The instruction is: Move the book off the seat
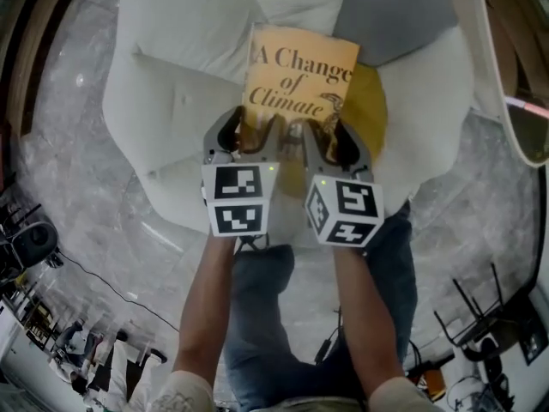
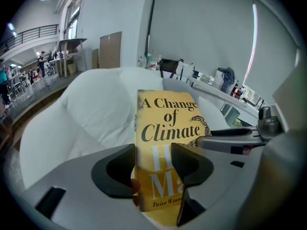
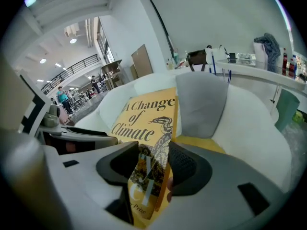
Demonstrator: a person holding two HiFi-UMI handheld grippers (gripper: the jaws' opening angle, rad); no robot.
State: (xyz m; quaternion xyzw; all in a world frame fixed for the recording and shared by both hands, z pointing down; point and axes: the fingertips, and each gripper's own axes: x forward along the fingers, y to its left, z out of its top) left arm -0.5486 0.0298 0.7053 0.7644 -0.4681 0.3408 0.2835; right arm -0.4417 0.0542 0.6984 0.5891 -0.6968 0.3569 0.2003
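Note:
The book [image 1: 298,77] is a yellow paperback titled "A Change of Climate", held over the seat of a white armchair [image 1: 171,101]. My left gripper [image 1: 254,134] is shut on its near left edge, and my right gripper [image 1: 322,137] is shut on its near right edge. In the left gripper view the book [image 2: 165,143] stands upright between the jaws of the left gripper [image 2: 153,164]. The right gripper view shows the book [image 3: 146,128] pinched at its right side by my right gripper [image 3: 151,169]. A yellow cushion [image 1: 373,101] lies under the book.
A grey pillow [image 1: 390,11] leans on the chair's back right; the right gripper view shows the grey pillow [image 3: 201,104] too. Marble floor [image 1: 69,144] surrounds the chair. A round glass table edge [image 1: 515,101] is at the right. Cables and stands [image 1: 480,316] lie behind me.

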